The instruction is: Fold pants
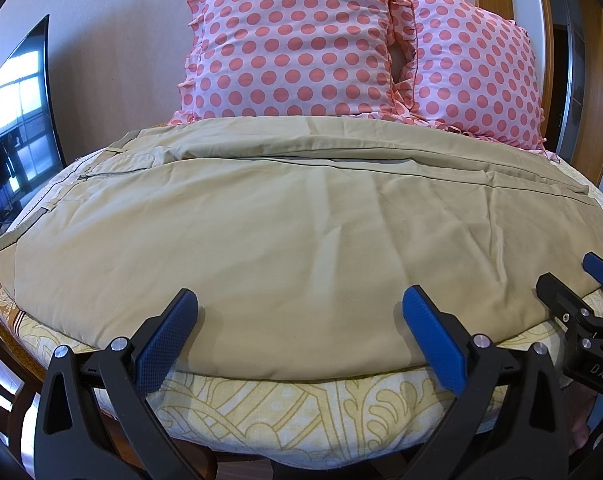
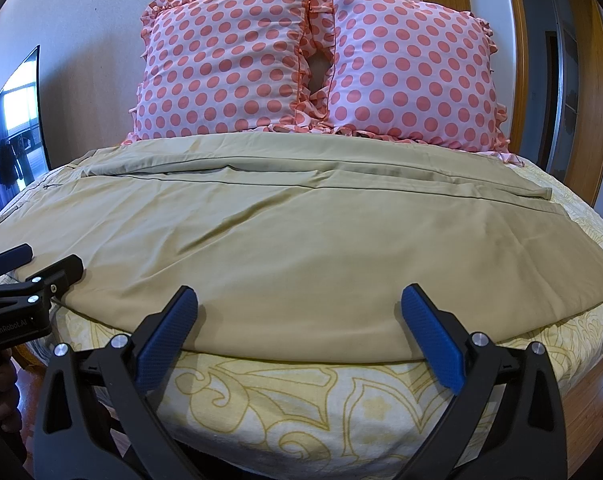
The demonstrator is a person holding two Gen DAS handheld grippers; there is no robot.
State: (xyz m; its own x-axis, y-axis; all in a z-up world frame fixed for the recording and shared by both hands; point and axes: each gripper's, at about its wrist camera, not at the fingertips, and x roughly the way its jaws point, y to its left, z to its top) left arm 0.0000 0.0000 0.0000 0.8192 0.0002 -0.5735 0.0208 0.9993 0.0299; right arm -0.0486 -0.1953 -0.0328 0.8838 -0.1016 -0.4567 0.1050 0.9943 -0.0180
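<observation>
So far the pants (image 1: 285,216) lie spread lengthwise across the bed (image 1: 285,408), just in front of the pillows (image 1: 293,40), one leg apparently laid over the other. Left gripper (image 1: 301,332) and right gripper (image 2: 301,332) hover at the near hem, fingers spread, holding nothing. Crosswise folds remain.

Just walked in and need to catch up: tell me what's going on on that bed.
A person with a handheld gripper in each hand is about to fold a pair of khaki pants. The pants lie spread sideways across the bed, waistband toward the left, in front of two pink polka-dot pillows. The left gripper and the right gripper are both open, side by side at the near edge of the pants. Neither has gripped the cloth, and the pant legs lie unfolded.
</observation>
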